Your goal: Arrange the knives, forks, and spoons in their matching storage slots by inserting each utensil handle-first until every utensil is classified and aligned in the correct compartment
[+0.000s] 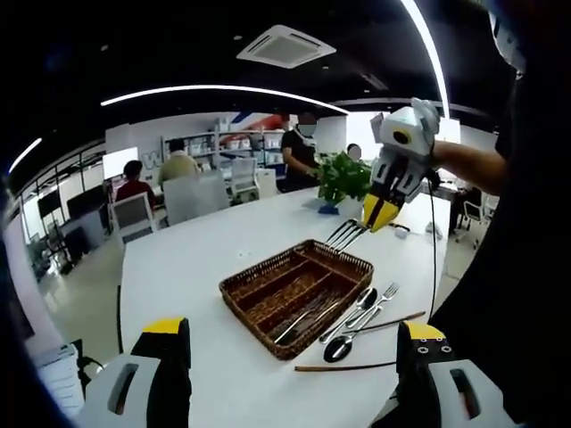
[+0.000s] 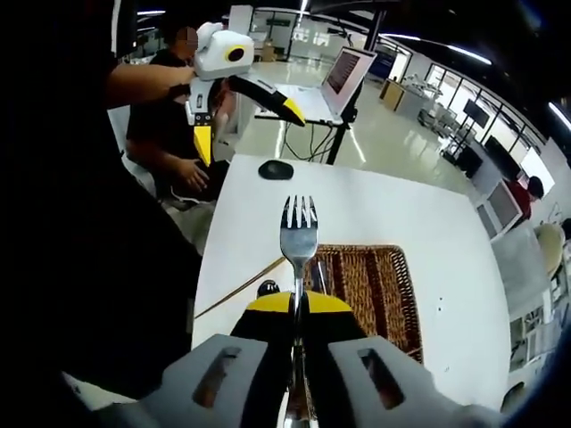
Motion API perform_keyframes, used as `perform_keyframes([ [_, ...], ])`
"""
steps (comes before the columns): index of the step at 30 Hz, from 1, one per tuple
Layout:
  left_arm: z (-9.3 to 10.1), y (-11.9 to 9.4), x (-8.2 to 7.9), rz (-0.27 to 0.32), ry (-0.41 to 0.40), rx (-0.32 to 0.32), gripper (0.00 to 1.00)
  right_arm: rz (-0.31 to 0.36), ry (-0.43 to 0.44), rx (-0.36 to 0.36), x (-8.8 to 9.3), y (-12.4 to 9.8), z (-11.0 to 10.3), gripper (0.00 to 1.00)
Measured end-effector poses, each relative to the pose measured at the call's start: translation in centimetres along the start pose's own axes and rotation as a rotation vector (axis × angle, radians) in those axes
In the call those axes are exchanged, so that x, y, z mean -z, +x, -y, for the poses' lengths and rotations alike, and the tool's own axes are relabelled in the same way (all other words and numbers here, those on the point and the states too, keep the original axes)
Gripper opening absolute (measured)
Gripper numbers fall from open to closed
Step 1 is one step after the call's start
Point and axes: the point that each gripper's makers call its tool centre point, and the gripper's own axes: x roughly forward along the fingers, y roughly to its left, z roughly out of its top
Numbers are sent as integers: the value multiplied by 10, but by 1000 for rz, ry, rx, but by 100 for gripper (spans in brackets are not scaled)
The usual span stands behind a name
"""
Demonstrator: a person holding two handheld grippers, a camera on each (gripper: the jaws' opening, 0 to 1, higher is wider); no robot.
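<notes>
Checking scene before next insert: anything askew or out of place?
Loose cutlery and two chopsticks lie on the table beside the wicker tray, unsorted. The right gripper holds a fork tines outward, above the tray.

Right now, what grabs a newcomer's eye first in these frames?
The fork, clamped upright in the right gripper with its tines toward the camera, above the wicker tray. Then the left gripper, held open in the air over the table edge. Loose cutlery lies on the white table beside the tray.
</notes>
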Motion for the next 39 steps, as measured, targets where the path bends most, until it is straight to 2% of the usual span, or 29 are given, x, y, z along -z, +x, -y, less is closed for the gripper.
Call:
perform_keyframes([
  [2, -2, 0, -4, 4, 0, -3, 100, 4, -31, -8, -1, 1, 4, 0],
  [7, -7, -1, -11, 20, 10, -24, 100, -2, -37, -13, -2, 3, 13, 0],
  [11, -10, 0, -9, 17, 9, -42, 100, -1, -35, -8, -1, 3, 21, 0],
  [17, -6, 0, -9, 18, -7, -38, 100, -14, -45, 0, 1, 6, 34, 0],
  [24, -8, 0, -15, 46, -24, -53, 100, -1, -48, 5, 2, 11, 45, 0],
  [39, -13, 0, -26, 54, -15, -70, 100, -4, -57, 24, 4, 27, 74, 0],
])
